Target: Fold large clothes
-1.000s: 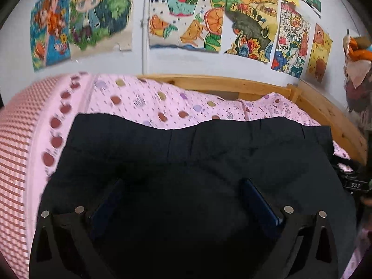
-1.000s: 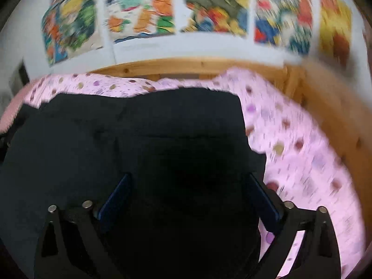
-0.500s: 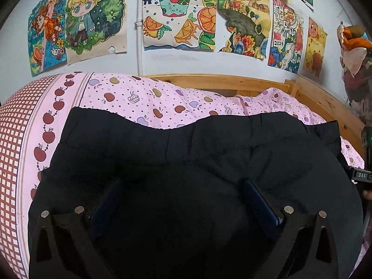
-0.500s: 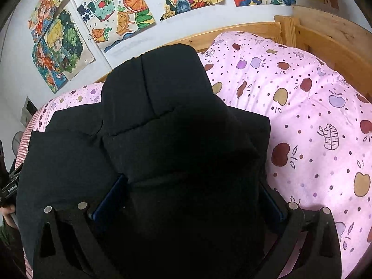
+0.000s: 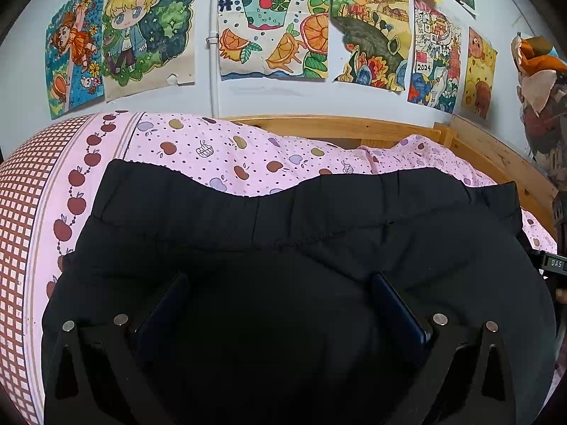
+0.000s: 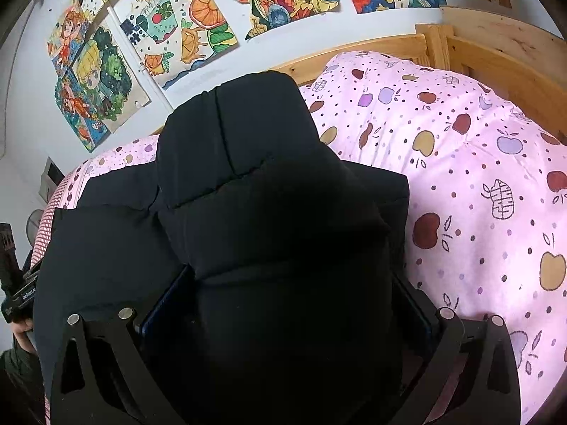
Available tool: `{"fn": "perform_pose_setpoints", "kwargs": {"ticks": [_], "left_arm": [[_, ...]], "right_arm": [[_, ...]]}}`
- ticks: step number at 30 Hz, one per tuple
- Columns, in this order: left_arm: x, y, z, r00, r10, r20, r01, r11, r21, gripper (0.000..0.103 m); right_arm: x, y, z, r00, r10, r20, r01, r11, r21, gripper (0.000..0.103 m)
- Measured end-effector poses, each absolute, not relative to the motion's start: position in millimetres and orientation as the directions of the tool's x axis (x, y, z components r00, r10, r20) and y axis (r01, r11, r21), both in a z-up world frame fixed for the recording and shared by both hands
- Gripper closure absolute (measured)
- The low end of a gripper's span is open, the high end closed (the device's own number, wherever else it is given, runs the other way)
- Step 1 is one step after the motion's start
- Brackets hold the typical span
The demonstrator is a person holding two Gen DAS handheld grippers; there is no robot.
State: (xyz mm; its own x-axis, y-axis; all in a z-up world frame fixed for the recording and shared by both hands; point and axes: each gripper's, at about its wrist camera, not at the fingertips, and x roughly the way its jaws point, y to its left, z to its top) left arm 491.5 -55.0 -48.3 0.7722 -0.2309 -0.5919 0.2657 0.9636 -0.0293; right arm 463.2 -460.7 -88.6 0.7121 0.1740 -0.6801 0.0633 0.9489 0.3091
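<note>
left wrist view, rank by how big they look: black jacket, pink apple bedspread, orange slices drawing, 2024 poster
1. black jacket, though it lies nearest the camera, which inflates it
2. pink apple bedspread
3. orange slices drawing
4. 2024 poster

Black padded garment [image 5: 283, 233] covers most of the near bed. Open pink apple-print bedding [image 5: 219, 152] lies beyond its far hem and along the checked left border; more open bedding to the right of the garment in the right wrist view [image 6: 478, 194]. Wooden bed rail [image 5: 340, 127] bounds the far side, with the poster-covered wall [image 5: 269, 95] directly behind. Rail corner [image 6: 436, 46] closes the right. A raised fold [image 6: 241, 134] blocks passage forward. Garment bulk between the fingers appears to fill both gaps; too dark to confirm.
</note>
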Motion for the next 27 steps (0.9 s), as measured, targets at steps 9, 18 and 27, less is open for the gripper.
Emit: {"fn": "perform_pose_setpoints", "kwargs": {"ticks": [9, 18, 27], "left_arm": [[491, -55, -49, 0.774, -0.233, -0.589, 0.267, 0.963, -0.031, 0.0], [471, -32, -26, 0.812, -0.238, -0.532, 0.225, 0.97, -0.091, 0.0], [450, 43, -8, 0.814, -0.161, -0.558, 0.116, 0.987, -0.115, 0.0]], "right_arm": [[460, -464, -89, 0.728, 0.185, -0.66, 0.058, 0.943, 0.328, 0.001], [435, -486, -79, 0.812, 0.211, -0.544, 0.049, 0.904, 0.424, 0.001], [426, -502, -81, 0.825, 0.249, -0.508, 0.036, 0.873, 0.486, 0.001]]}}
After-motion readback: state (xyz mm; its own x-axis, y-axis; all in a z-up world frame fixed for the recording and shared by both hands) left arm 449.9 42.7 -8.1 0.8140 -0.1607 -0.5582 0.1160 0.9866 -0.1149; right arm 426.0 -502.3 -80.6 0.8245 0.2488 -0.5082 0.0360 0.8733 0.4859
